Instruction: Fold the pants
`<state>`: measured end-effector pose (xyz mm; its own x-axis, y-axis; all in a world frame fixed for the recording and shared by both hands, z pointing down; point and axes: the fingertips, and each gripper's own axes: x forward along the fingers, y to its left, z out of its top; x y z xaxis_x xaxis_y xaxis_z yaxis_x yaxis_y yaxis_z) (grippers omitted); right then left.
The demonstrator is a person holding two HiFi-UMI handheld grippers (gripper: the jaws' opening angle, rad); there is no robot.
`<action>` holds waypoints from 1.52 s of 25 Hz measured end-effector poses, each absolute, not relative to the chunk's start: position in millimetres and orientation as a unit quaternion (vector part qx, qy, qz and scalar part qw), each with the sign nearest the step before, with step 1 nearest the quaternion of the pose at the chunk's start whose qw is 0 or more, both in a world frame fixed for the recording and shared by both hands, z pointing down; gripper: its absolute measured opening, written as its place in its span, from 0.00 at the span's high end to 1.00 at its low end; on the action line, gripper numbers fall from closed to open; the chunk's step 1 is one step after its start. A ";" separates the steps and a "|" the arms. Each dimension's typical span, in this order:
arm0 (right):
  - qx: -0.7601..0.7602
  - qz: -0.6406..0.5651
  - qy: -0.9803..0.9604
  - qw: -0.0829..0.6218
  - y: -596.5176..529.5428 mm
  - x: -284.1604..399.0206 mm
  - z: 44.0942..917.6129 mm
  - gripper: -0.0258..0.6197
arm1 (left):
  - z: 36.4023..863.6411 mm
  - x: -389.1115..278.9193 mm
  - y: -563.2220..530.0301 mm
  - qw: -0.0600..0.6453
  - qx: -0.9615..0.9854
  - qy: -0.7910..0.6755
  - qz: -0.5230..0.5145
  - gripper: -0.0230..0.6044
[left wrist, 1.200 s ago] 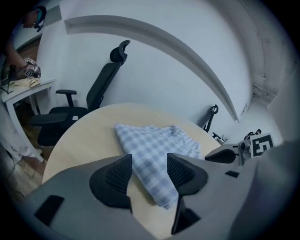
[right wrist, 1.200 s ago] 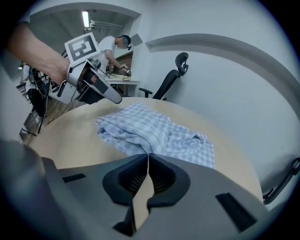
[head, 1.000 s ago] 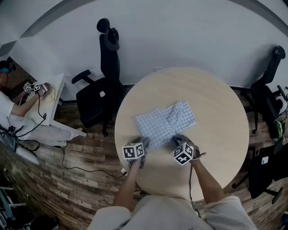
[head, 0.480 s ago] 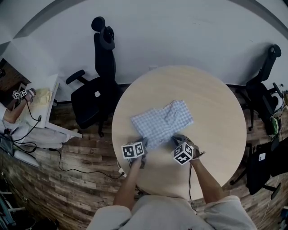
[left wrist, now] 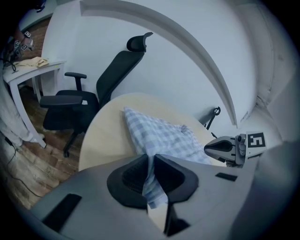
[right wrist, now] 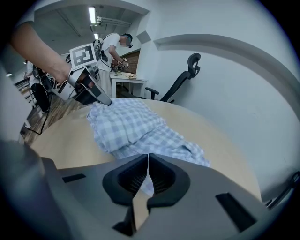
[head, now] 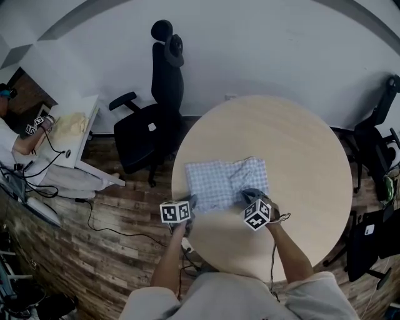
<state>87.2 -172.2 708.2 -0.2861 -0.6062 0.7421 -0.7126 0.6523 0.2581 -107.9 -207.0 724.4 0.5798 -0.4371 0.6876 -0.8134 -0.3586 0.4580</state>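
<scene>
Mid-frame, blue-checked cloth pants (head: 225,183) lie on a round pale wooden table (head: 300,150). The left gripper (head: 189,201) has just closed its jaws on their lower-left edge. The right gripper (head: 249,195) clamps the lower-right edge.

office or lab rm: black swivel chair (head: 140,140) by round table (head: 281,131), 2nd chair (head: 375,156) at right, white side table (head: 84,140) w/ another person (head: 9,140) working, wood floor (head: 94,262), ceiling strip lights (right wrist: 91,14).

left gripper (head: 190,202) | jaws just closed on pants (head: 222,184) | corner pulled leftward
</scene>
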 end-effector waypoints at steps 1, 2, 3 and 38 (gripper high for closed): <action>0.409 0.059 -0.801 0.432 -173.8 81.8 707.5 0.91 | 723.7 -117.9 -207.7 0.405 0.790 -0.397 0.233 0.86; 0.407 0.057 -0.803 0.432 -174.9 76.7 706.9 0.91 | 722.9 -127.4 -208.3 0.404 0.789 -0.399 0.232 0.86; 0.405 0.056 -0.804 0.432 -175.6 72.1 706.4 0.91 | 722.0 -135.8 -208.6 0.403 0.789 -0.400 0.232 0.86; 0.492 0.104 -0.759 0.413 -93.0 225.4 704.9 0.91 | 630.0 197.0 -153.1 0.249 0.919 -0.196 0.234 0.87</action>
<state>225.4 -93.0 704.9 -0.1749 -0.6610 0.7297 -0.8332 0.4942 0.2480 197.0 -153.1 630.0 0.8130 -0.2444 0.5285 -0.4775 -0.7993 0.3649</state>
